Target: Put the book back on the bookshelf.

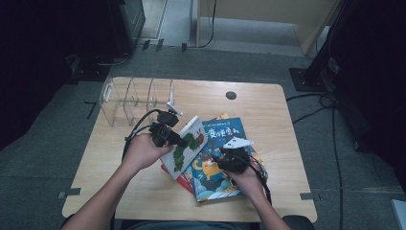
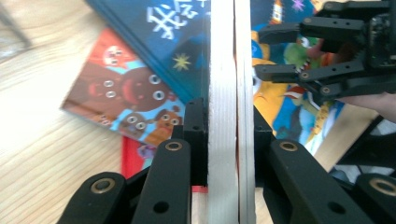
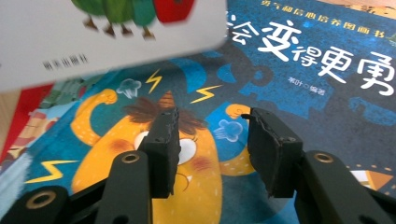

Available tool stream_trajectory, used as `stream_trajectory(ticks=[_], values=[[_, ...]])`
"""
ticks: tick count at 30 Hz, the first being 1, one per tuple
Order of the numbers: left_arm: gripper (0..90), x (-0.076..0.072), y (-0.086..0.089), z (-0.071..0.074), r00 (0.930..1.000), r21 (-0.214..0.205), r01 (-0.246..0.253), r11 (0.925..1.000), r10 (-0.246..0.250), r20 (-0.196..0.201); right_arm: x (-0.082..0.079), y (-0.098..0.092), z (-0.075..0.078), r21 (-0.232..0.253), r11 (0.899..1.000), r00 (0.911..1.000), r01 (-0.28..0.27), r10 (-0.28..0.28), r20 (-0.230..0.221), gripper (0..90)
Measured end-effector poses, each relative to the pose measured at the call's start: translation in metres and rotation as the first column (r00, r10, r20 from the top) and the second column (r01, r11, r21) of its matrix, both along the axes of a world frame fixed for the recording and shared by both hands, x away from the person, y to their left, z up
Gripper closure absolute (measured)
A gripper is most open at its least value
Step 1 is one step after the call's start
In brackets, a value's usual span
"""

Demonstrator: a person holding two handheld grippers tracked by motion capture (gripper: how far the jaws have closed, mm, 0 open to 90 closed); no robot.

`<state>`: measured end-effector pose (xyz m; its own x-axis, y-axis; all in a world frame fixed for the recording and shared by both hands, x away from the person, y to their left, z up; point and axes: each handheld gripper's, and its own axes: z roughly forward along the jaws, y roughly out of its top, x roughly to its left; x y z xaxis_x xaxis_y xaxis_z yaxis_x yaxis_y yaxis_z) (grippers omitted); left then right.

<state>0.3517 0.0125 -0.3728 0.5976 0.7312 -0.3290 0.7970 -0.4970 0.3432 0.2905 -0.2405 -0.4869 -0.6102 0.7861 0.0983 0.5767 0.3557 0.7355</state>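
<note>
Your left hand-held gripper [image 1: 184,142] is clamped on the edge of the white book [image 1: 187,143], the caterpillar one, and has it tilted up off the stack; in the left gripper view the book's page edges [image 2: 227,112] run straight up between the pads. Your right hand-held gripper [image 1: 229,154] stands open with nothing between its jaws, hovering just above the blue book [image 1: 218,158], as the right gripper view shows [image 3: 212,149].

This looks like the lift-off step: the white book is free of the pile and wants carrying to the clear rack [image 1: 136,100] at the far left of the bench [image 1: 268,110]. The next move calls for turning the book upright and lining it up with one of the rack's slots before lowering.

Mind the left cable [image 1: 136,125] lying between your hand and the rack. The red book [image 1: 179,179] sits under the blue one, both well clear of the path.
</note>
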Motion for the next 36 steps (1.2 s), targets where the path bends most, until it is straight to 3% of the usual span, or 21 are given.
stream_trajectory(ticks=[9,15,21,27,36], values=[[77.6,0.002,0.018,0.003,0.9975,0.026,-0.071,0.9972,0.071,0.0,0.003,0.003,-0.003,-0.044,0.999,0.9985,0.003,-0.001,0.054,47.8],[77.6,0.0,0.028,0.005,0.9943,0.039,-0.102,0.9941,0.1,0.036,0.005,0.002,-0.004,-0.04,0.999,0.998,0.016,-0.013,0.062,46.2],[77.7,0.001,0.04,0.006,0.9904,0.04,-0.134,0.9902,0.132,0.041,0.008,0.001,-0.006,-0.03,0.999,0.997,0.032,-0.03,0.072,41.7],[77.6,-0.002,0.055,0.007,0.9787,0.057,-0.196,0.9789,0.192,0.074,0.009,0.001,-0.007,-0.03,0.999,0.9967,0.034,-0.032,0.074,39.7],[77.6,-0.005,0.075,0.004,0.9632,0.053,-0.263,0.9634,0.259,0.072,0.011,0.0,-0.007,-0.03,0.999,0.9967,0.035,-0.033,0.074,38.4]])
